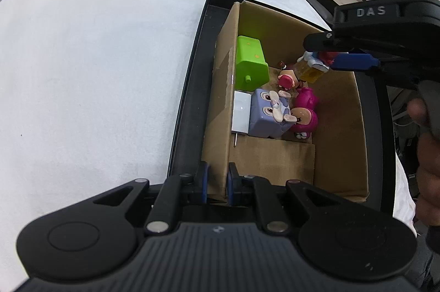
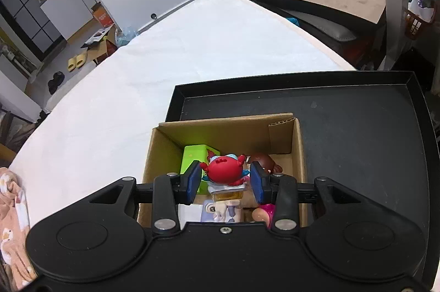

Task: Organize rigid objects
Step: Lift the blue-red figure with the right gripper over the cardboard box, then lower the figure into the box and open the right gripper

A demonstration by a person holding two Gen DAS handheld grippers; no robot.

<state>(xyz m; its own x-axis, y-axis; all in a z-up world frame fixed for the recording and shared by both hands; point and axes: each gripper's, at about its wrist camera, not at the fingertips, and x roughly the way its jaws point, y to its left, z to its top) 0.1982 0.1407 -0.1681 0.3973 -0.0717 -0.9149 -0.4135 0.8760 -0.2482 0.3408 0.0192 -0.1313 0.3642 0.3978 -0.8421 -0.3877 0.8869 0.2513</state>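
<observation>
Between the blue pads of the right gripper (image 2: 224,179), a small red crab-like plastic figure on a yellowish clear base (image 2: 223,170) is being held, the pads pressing its two sides. It is hanging above the open brown cardboard box (image 2: 301,152), over the toys already lying inside. Beneath and just ahead of this gripper a lime-green plastic block (image 2: 194,154) is lying against the box's left wall, and a brown-haired doll figure (image 2: 264,161) is resting to the gripper's right. Nearer its body a lilac cube toy with cartoon eyes (image 2: 217,209) and a magenta round figure (image 2: 265,212) are sitting on the box floor (both partly hidden by the gripper). The left gripper (image 1: 217,183) is clamping narrowly on the box's near cardboard wall. The box is standing inside a shallow black tray (image 2: 357,143), which is resting on a white cloth-covered table (image 2: 165,66).
</observation>
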